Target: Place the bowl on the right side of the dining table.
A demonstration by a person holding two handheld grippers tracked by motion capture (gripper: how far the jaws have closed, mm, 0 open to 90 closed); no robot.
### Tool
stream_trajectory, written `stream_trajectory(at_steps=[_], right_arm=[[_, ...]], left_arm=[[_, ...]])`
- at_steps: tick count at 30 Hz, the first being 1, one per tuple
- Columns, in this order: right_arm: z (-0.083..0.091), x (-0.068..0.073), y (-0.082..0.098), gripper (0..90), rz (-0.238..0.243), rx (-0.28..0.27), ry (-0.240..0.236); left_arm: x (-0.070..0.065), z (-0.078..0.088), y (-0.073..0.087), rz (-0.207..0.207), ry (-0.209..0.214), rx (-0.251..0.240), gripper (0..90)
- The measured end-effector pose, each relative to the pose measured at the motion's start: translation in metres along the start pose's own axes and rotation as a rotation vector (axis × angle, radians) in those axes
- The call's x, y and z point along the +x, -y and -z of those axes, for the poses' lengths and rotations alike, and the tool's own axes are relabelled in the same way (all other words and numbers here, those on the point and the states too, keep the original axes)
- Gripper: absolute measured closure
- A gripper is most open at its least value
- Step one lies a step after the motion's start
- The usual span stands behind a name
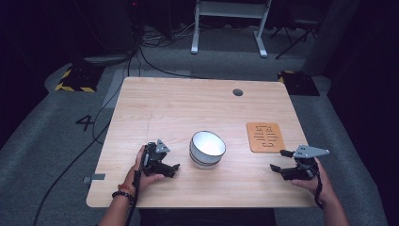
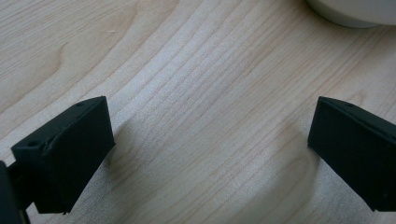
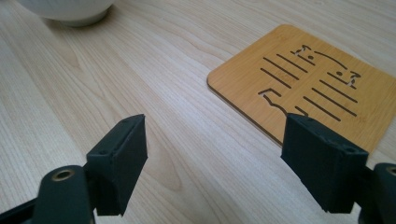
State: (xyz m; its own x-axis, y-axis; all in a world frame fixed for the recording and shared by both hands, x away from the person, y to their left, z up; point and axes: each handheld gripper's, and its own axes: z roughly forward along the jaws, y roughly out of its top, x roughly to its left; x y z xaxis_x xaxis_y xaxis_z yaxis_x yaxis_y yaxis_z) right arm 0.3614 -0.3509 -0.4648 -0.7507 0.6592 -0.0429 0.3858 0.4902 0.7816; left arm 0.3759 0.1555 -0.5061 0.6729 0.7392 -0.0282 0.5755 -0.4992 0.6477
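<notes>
High view: bowl (image 1: 207, 149) is set at frame centre on the table (image 1: 188, 106), mat (image 1: 265, 137) right of it, flanked by left gripper (image 1: 172, 169) and right gripper (image 1: 278, 161), likely poised.

Left gripper view: jaws spread, nothing held.

Right gripper view: jaws parted, empty, mat ahead.

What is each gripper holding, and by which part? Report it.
Nothing: left gripper and right gripper are both open over the bare wooden table.

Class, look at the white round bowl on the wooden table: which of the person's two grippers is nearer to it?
The left. The left gripper sits just to the left of the white round bowl, jaws open toward it. The right gripper is farther off on the bowl's other side, below the orange slotted wooden mat.
</notes>
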Motion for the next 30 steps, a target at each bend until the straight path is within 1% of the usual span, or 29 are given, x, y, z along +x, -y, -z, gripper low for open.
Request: stream_trajectory(at_steps=[6,8,11,14,15,16,20,22,25,26,28,30], right_arm=[[-0.001,0.004,-0.008,22.3,0.012,-0.008,-0.003],[-0.001,0.007,-0.013,22.3,0.025,-0.02,-0.01],[-0.001,0.01,-0.017,22.1,0.03,-0.025,-0.014],[-0.004,0.015,-0.024,22.1,0.048,-0.035,-0.022],[-0.004,0.015,-0.024,22.1,0.048,-0.035,-0.022],[-0.006,0.018,-0.028,22.1,0.059,-0.035,-0.034],[-0.009,0.022,-0.034,22.0,0.077,-0.035,-0.041],[-0.013,0.026,-0.041,21.8,0.096,-0.036,-0.052],[-0.015,0.03,-0.046,21.8,0.104,-0.041,-0.059],[-0.017,0.033,-0.05,21.8,0.115,-0.044,-0.068],[-0.018,0.035,-0.052,21.8,0.123,-0.045,-0.072],[-0.019,0.038,-0.056,21.8,0.124,-0.05,-0.093]], left_arm=[[0.0,0.0,0.0,0.0,0.0,0.0,0.3],[0.0,0.0,0.0,0.0,-0.001,-0.002,0.3],[0.0,0.0,0.0,-0.001,-0.002,-0.002,0.3],[0.0,0.0,0.0,-0.002,0.0,0.002,0.3],[0.0,0.0,0.0,-0.002,0.0,0.001,0.3],[0.0,0.0,0.0,-0.002,-0.002,-0.002,0.3],[0.0,0.0,0.0,0.001,-0.002,0.0,0.3],[0.0,0.0,0.0,-0.002,-0.002,-0.002,0.3],[0.0,0.0,0.0,-0.002,-0.001,0.0,0.3],[0.0,0.0,0.0,0.0,-0.002,0.0,0.3],[0.0,0.0,0.0,0.0,0.0,0.003,0.3],[0.0,0.0,0.0,0.0,-0.002,-0.001,0.4]])
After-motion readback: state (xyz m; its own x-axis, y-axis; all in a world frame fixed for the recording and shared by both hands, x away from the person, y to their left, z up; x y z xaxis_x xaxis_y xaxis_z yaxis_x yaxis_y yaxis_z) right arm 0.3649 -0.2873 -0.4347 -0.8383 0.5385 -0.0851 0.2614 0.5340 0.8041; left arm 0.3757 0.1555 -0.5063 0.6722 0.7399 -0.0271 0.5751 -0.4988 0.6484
